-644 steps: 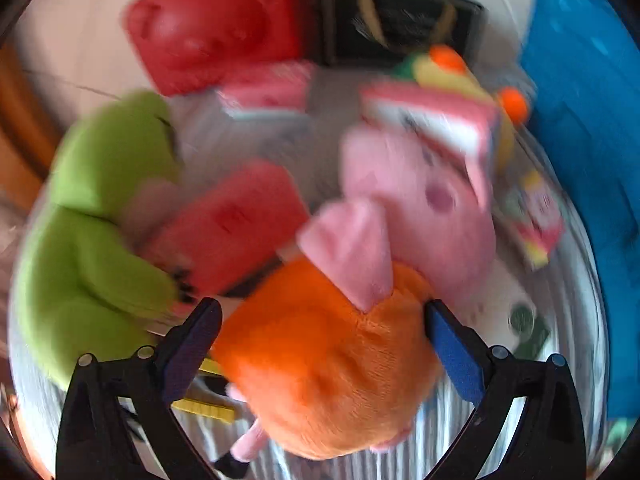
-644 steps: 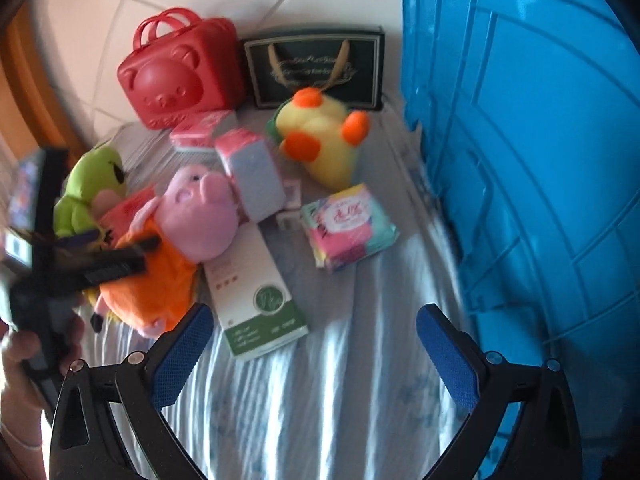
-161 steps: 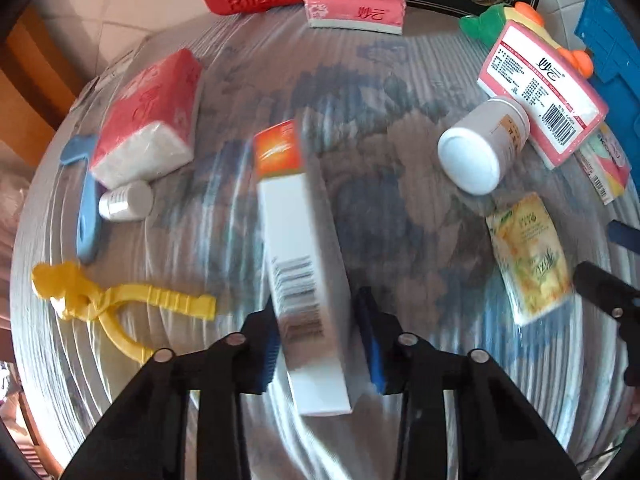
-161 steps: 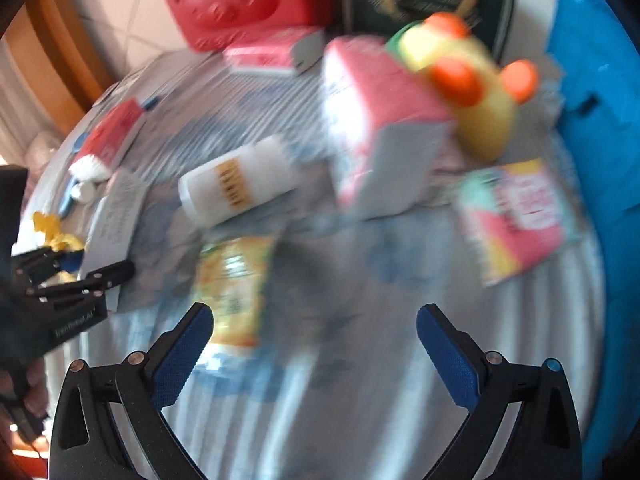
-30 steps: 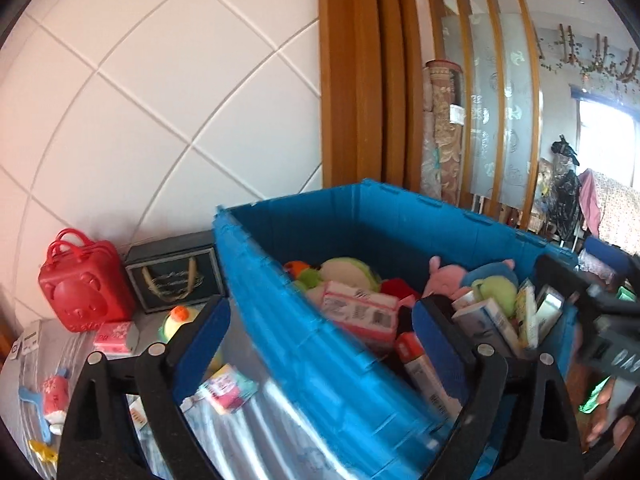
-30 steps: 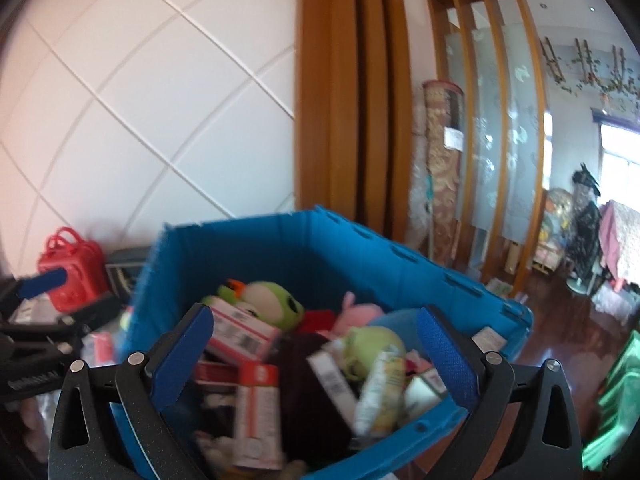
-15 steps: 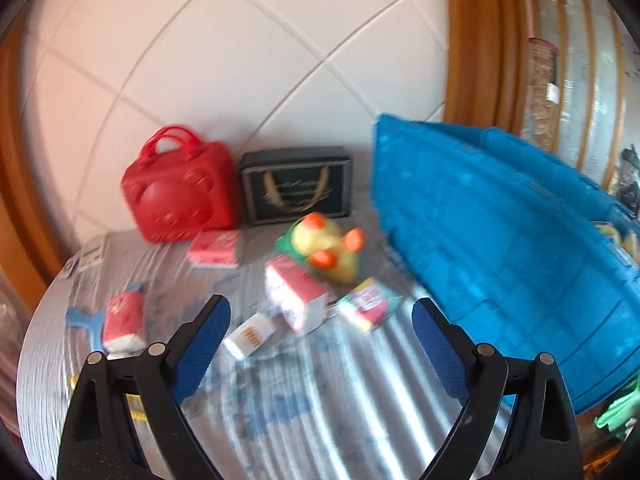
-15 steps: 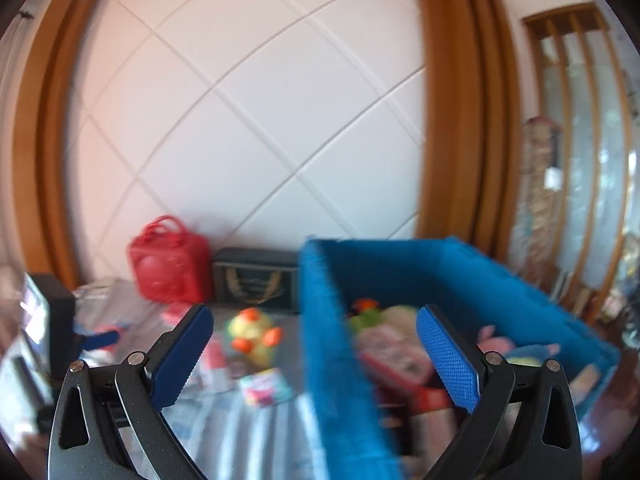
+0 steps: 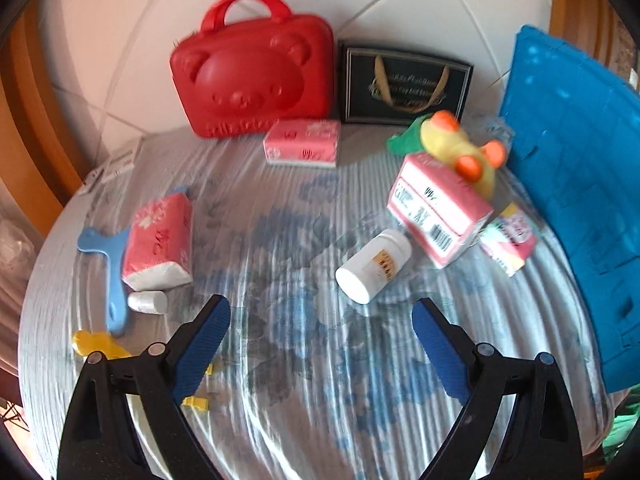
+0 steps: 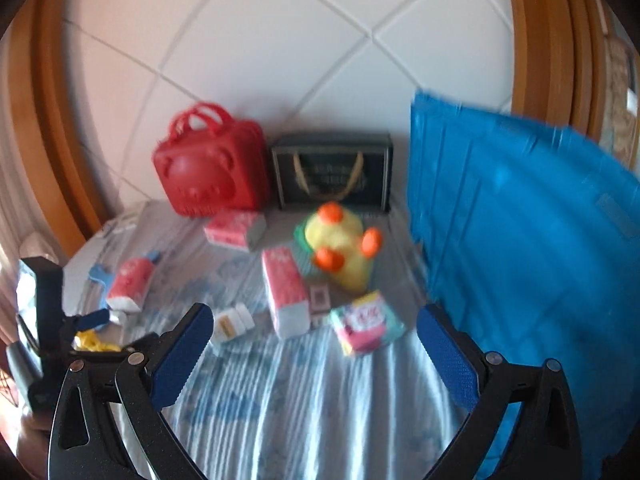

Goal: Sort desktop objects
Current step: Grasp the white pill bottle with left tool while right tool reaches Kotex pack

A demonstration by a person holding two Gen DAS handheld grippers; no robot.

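- Red bear-face case at the wall.
- Black box with gold lettering, right of the case.
- Blue crate further right.
- Yellow plush, orange feet.
- White-and-blue patterned tablecloth.

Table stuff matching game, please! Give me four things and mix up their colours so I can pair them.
Things:
1. bear case
2. pill bottle
3. big crate
4. duck toy

Colours:
A. blue
B. yellow with orange bits
C. red
D. white

Pairs: 1-C, 2-D, 3-A, 4-B
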